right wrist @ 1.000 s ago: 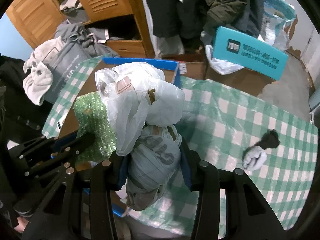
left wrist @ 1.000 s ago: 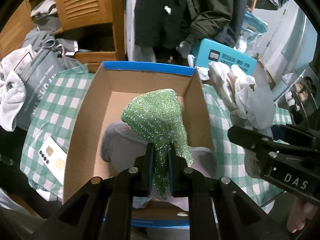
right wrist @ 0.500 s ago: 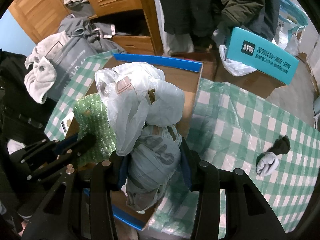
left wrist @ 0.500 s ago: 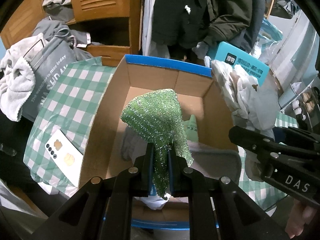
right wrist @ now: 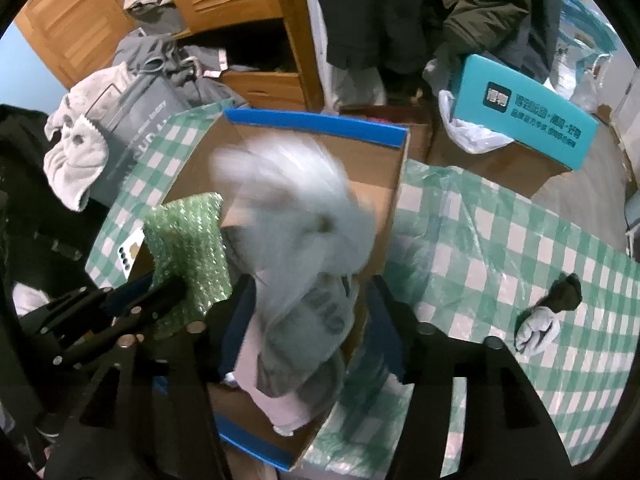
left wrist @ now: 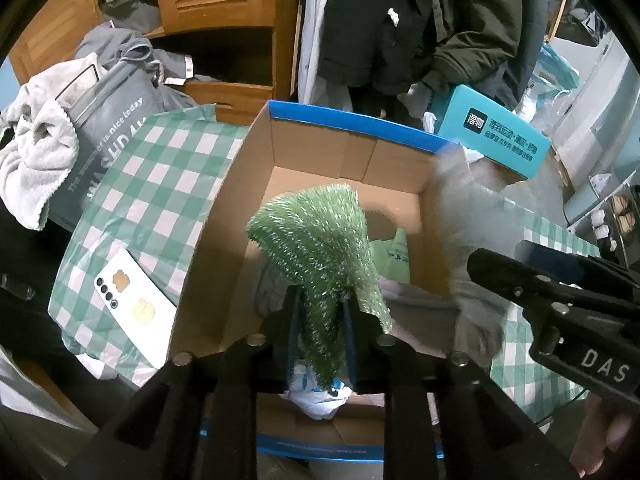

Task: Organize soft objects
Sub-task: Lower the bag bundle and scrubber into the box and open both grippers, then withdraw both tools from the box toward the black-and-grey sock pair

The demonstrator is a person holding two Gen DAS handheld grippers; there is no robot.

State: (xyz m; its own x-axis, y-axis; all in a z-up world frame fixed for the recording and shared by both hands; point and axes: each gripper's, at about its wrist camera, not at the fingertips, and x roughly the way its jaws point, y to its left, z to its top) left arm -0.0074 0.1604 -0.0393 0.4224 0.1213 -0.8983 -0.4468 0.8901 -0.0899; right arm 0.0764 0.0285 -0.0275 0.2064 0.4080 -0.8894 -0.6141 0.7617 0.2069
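Observation:
My left gripper (left wrist: 320, 312) is shut on a sparkly green cloth (left wrist: 320, 248) and holds it above the open cardboard box (left wrist: 320, 156) with blue edges. The cloth also shows in the right wrist view (right wrist: 188, 232). My right gripper (right wrist: 310, 312) has its jaws spread wide; the white plastic bag bundle (right wrist: 296, 232) between them is motion-blurred and dropping toward the box (right wrist: 316, 128). The bundle shows as a grey blur in the left wrist view (left wrist: 468, 240). Grey and white soft items (left wrist: 416, 304) lie in the box.
A green checked cloth covers the table (right wrist: 500, 240). A white phone (left wrist: 132, 300) lies left of the box. A black and white sock (right wrist: 548, 316) lies on the right. A grey bag and towel (left wrist: 44, 152) sit far left, a teal box (right wrist: 532, 108) behind.
My right gripper has opened and the plastic bag bundle is falling, blurred, into the box. Both grippers have moved over the box. The left still holds the green cloth.

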